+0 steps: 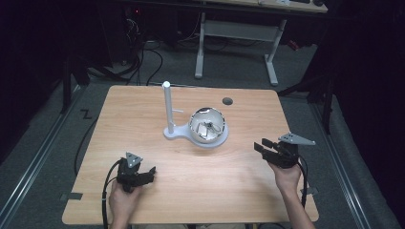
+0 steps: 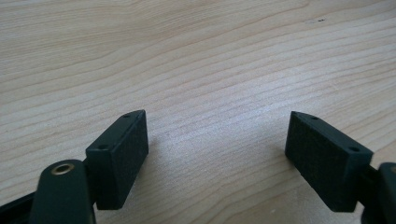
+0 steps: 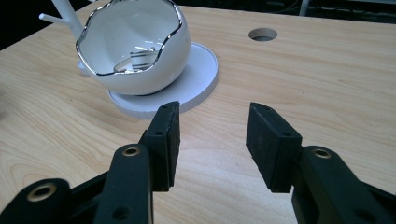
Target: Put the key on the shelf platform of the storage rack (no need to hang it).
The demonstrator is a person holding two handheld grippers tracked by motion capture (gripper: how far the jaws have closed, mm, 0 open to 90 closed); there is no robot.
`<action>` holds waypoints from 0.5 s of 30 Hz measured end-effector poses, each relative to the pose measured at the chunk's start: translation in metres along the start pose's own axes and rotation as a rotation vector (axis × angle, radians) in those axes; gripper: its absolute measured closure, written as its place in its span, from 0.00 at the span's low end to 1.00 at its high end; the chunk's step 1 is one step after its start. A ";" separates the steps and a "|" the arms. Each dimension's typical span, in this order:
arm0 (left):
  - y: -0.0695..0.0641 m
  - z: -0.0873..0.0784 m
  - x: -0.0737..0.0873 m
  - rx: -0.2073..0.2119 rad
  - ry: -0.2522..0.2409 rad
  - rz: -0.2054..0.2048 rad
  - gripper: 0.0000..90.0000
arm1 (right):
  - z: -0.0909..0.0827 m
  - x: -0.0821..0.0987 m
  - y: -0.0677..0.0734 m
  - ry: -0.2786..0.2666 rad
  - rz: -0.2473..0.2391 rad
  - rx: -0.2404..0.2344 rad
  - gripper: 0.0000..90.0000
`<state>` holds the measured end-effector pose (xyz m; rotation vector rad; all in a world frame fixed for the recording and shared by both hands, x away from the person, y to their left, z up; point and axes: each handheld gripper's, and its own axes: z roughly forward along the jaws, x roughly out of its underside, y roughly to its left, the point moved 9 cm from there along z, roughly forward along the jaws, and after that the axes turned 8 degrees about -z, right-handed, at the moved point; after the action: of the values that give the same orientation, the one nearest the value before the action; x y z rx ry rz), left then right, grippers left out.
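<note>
Nearest the person, the left gripper [image 1: 152,171] sits low over the wooden table [image 1: 239,191], jaws spread wide with nothing but bare wood grain between them in the left gripper view. Over on the other side, the right gripper [image 1: 259,144] is held above the table's right part, jaws parted too and empty, aimed toward the middle.

And there's what it's aimed at: in the right gripper view, just beyond the jaws, a white egg-shaped bowl [image 3: 140,60] with a jagged silver-trimmed rim sits on the round plate of a white stand [image 3: 196,79]. From above, the bowl [image 1: 208,125] is near the table's centre, with the stand's post [image 1: 167,107] rising upright just to its left. Something small and metallic lies inside the bowl; hard to say what it is.

How will it handle? It looks like glazed ceramic or glossy plastic: stiff, smooth, likely slippery on that rounded belly, and probably breakable if it is ceramic. The belly looks too wide and curved for a secure pinch. The better bet is the rim wall, one pad inside and one outside, on the side nearest the right gripper, with gentle pressure and a level lift so the contents stay put.

Farther back, a round cable hole [image 1: 227,101] marks the tabletop.
</note>
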<state>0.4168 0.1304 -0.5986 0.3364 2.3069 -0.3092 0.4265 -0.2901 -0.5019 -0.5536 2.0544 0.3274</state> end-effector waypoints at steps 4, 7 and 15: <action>0.000 0.000 0.000 0.000 0.000 0.000 0.24 | -0.001 0.007 0.004 0.005 0.013 -0.016 0.61; 0.000 0.000 0.000 -0.001 0.000 0.000 0.24 | -0.002 0.011 0.009 0.008 0.014 -0.031 0.61; 0.000 0.000 0.000 -0.001 -0.001 0.000 0.24 | -0.003 0.019 0.016 0.007 0.012 -0.045 0.61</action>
<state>0.4169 0.1303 -0.5986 0.3354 2.3065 -0.3082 0.4079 -0.2821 -0.5164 -0.5709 2.0624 0.3804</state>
